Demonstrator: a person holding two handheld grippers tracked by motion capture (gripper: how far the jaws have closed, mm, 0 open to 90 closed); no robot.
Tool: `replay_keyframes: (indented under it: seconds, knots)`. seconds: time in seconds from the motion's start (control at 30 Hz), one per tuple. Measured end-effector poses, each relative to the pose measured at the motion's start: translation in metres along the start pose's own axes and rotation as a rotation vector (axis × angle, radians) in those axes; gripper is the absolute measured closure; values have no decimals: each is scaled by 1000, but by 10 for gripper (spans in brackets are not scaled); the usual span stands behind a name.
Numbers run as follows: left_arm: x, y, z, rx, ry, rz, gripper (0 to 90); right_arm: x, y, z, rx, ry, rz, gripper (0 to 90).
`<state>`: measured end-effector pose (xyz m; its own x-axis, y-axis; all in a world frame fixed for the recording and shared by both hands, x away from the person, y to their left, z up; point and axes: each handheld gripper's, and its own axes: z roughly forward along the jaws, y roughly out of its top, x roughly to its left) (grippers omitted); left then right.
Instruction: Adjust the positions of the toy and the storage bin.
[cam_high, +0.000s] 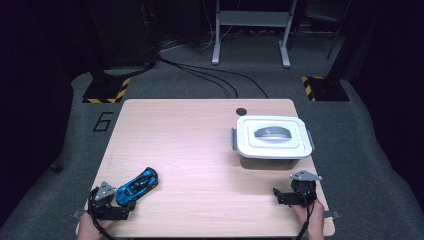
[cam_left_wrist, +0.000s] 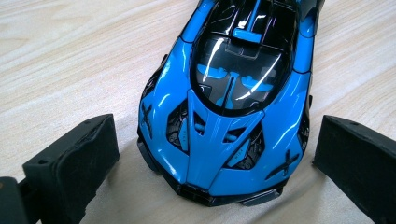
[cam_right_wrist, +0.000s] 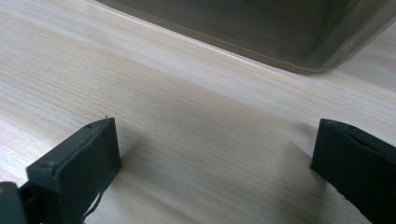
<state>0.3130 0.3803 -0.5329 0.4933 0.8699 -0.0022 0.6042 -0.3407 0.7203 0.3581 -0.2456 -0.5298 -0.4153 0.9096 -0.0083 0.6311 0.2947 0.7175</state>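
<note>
Toy car (cam_left_wrist: 229, 98) lies between the spread left gripper (cam_left_wrist: 215, 154) jaws, untouched.

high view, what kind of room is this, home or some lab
Probably a lab or recording studio, not a home: stands with yellow-black striped bases, cables across grey carpet, a floor marking "6" beside the lone wooden table.
</note>
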Motion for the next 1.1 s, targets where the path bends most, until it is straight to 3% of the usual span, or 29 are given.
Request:
replay_keyframes:
  seconds: [0.4,0.47,0.6,0.73,0.77,0.9,1.1]
  knots:
    - [-2,3,-4,21,-24,47,0,1,0,0,-4,0,12,0]
    - [-3,3,-4,1,-19,39,0,1,0,0,-3,3,10,1]
    - [-1,13,-12,0,-9,49,0,1,0,0,-1,-1,-13,4]
    - [-3,27,-16,-26,-13,57,0,1,0,0,-6,0,4,4]
    - [-4,31,-18,-7,-24,69,0,1,0,0,-6,-1,5,4]
    - [-9,44,-14,2,-28,104,0,1,0,0,-6,0,4,4]
    - [-14,59,-5,17,-47,115,0,1,0,0,-8,-1,-1,4]
